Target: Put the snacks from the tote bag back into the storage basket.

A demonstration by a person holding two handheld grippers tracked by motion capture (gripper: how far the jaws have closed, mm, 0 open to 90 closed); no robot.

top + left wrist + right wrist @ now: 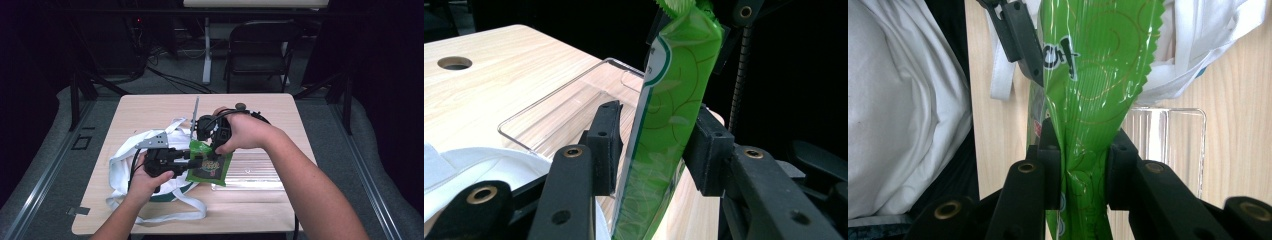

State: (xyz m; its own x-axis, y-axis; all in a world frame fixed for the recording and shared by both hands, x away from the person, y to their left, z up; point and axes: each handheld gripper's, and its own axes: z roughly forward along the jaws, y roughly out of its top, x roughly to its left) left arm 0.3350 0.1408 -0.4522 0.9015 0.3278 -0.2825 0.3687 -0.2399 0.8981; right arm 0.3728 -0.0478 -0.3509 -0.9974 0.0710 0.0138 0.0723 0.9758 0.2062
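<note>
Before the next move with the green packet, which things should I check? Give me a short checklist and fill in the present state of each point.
1. Right gripper shut on the green packet: ok, both pads press the film.
2. Left gripper grip: not ok; its right pad touches the packet, a gap shows at its left pad.
3. Packet off the table: ok, it hangs between the two grippers.
4. Packet sealed: cannot tell; the serrated edge looks whole.
5. Clear tray free of things: ok, it looks bare beside the packet.
6. White bag opening ready: cannot tell; it lies crumpled, its straps loose on the table.
</note>
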